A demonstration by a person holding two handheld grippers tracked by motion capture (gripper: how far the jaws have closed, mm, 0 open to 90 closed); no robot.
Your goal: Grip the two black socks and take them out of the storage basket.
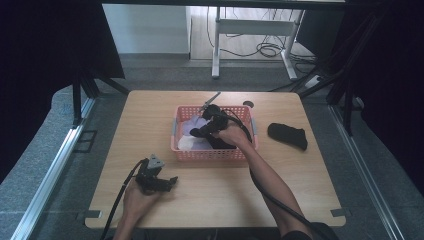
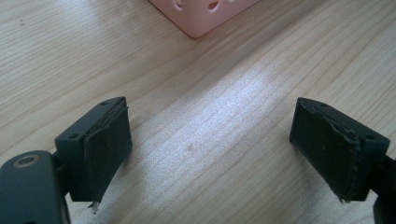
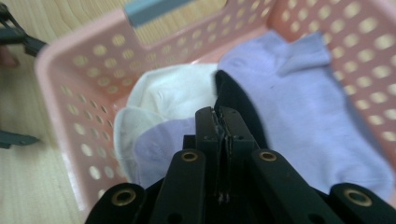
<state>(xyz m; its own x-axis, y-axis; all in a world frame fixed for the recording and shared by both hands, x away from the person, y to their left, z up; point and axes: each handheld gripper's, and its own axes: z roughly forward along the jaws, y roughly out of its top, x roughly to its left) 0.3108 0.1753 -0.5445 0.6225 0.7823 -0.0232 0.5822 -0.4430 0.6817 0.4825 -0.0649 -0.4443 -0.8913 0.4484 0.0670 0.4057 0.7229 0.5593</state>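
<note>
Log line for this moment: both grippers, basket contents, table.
right gripper: shut on black sock in pink basket | left gripper: open over table | basket: white, lilac socks | table: black sock

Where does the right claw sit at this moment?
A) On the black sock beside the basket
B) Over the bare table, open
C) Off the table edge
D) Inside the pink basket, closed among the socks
D: the right claw has its jaws pressed together over the socks in the pink basket, apparently pinching a black sock.
</note>
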